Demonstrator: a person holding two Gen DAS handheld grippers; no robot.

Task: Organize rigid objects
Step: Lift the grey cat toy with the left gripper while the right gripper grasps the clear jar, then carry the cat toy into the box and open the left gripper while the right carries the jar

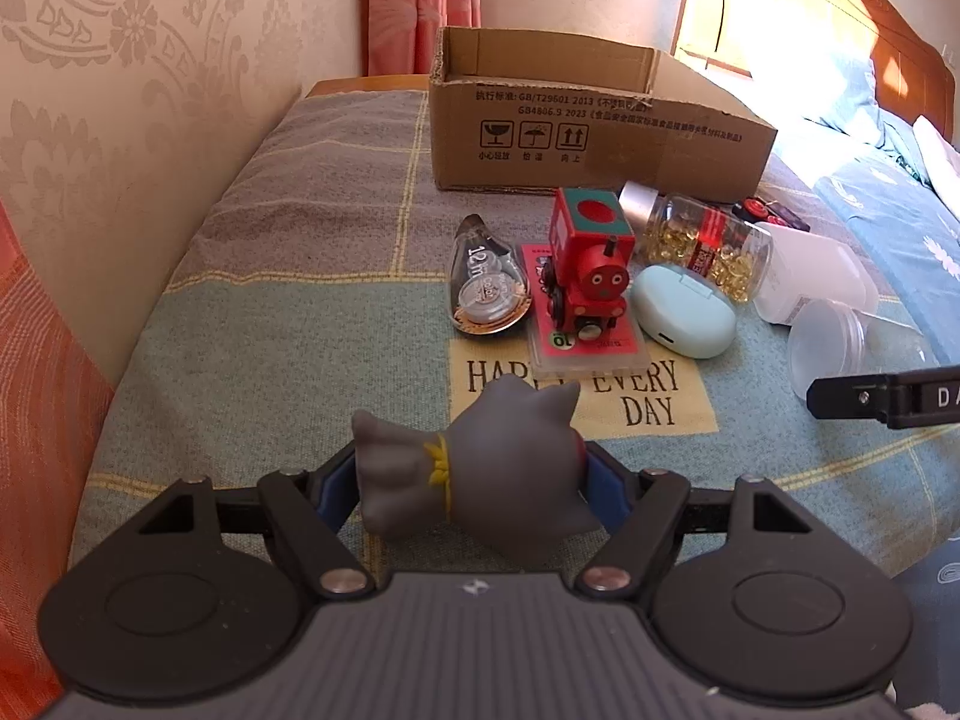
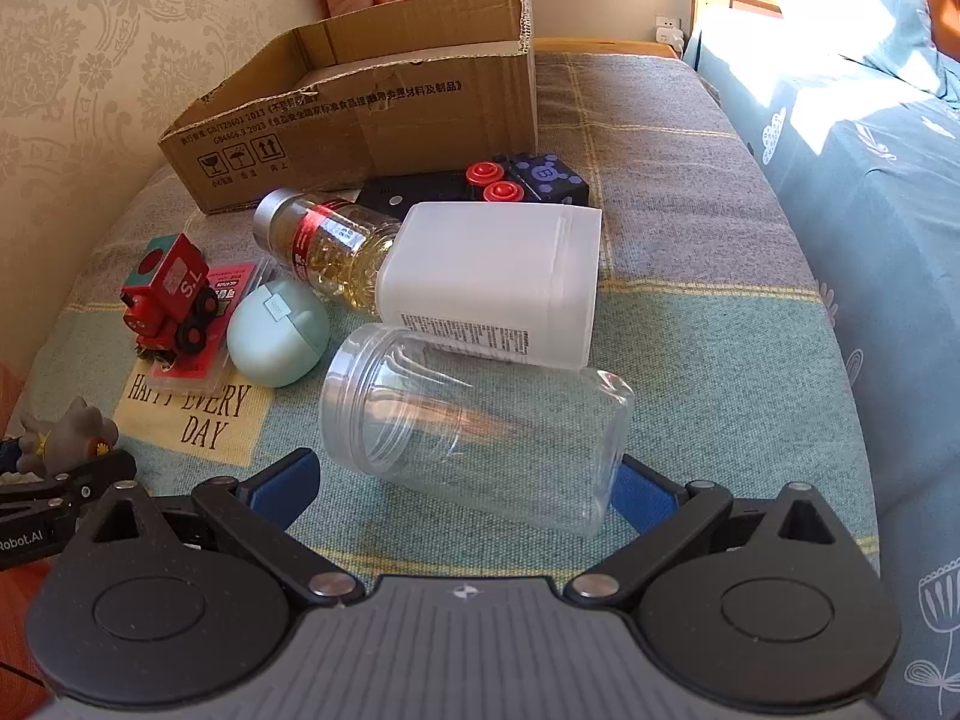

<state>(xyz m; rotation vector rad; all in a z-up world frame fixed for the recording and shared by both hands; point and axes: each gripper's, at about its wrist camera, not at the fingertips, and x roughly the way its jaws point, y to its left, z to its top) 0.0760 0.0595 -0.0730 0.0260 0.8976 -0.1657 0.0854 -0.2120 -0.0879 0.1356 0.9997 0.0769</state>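
Observation:
My left gripper is shut on a grey toy figure with a yellow collar, held low over the blanket; the figure also shows in the right wrist view. My right gripper is open, its blue pads on either side of a clear plastic jar lying on its side. A red toy train stands on a pink card case. Beside it lie a tape dispenser, a mint earbud case, a capsule bottle and a white container. An open cardboard box stands behind.
A black game controller with red buttons lies behind the white container. A wallpapered wall runs along the left edge of the blanket. A bed with blue bedding borders the right. Pink curtains hang behind the box.

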